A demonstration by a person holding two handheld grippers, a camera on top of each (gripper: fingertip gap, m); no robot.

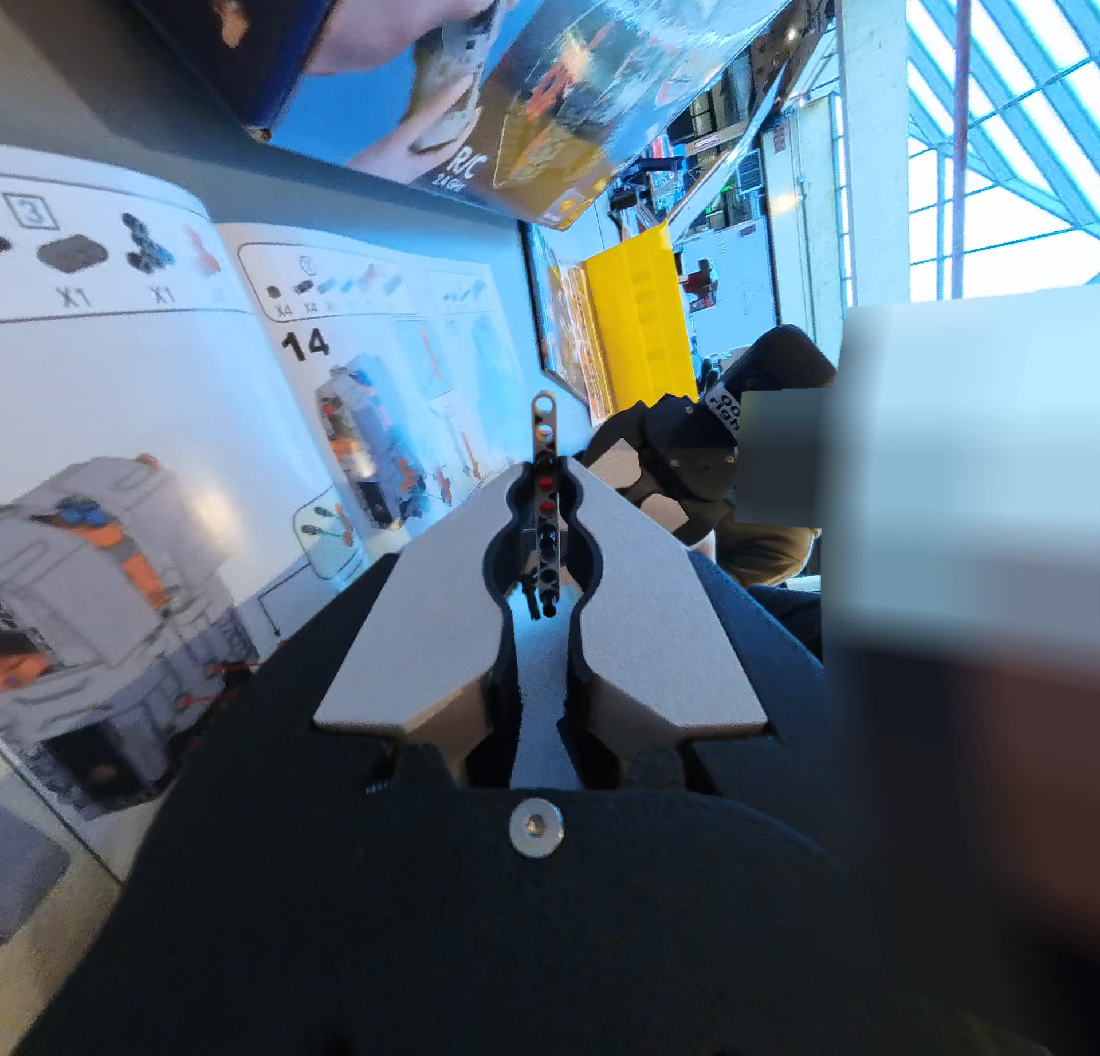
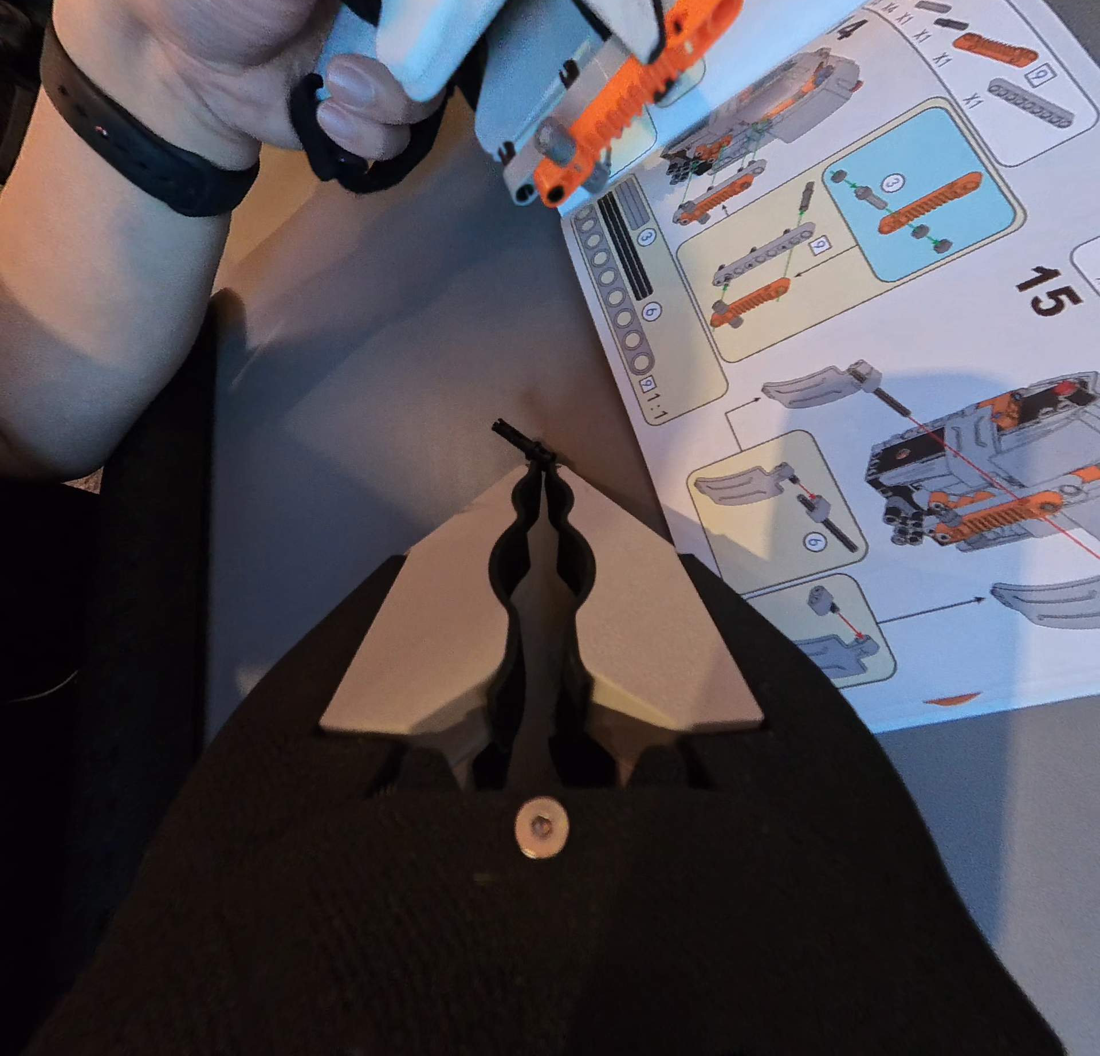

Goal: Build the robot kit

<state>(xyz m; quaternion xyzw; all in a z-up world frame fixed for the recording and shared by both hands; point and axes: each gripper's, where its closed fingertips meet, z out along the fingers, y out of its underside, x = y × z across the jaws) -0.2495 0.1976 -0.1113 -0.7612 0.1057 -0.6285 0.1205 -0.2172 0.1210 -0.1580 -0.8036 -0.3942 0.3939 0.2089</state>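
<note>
Left claw (image 1: 544, 480): narrow, clamped on a small brick assembly (image 1: 544, 491). In the left wrist view this reads as a thin grey holed beam with red and black pins, standing on edge between the fingers, its top hole clear of the tips at 12 o'clock. In the right wrist view the same assembly (image 2: 601, 116) appears at 12 o'clock as a grey beam backed by an orange toothed beam, with a grey pin stub near its lower end.

Right claw (image 2: 538, 471): fingertips nearly together, pinching a small black pin (image 2: 521, 441) by one end. The free end points to 11 o'clock. The pin is held above the grey worktop (image 2: 369, 372), well short of the assembly.

Handling, as a judgement: both parts are light, rigid plastic. The pin is tiny and smooth, liable to twist or slip in the tips; a grip at its collar looks soundest. The assembly is best held across its flat faces, as it is.

Pose: the person's hand (image 2: 196, 63), wearing a black wrist band, grips the left claw's handle at 11 o'clock in the right wrist view. The right claw (image 1: 655, 462) shows at 2 o'clock in the left wrist view.

Surroundings: an open instruction booklet (image 2: 893, 372) lies at 3 o'clock; a printed box (image 1: 476, 75) and a yellow item (image 1: 643, 313) stand beyond.
</note>
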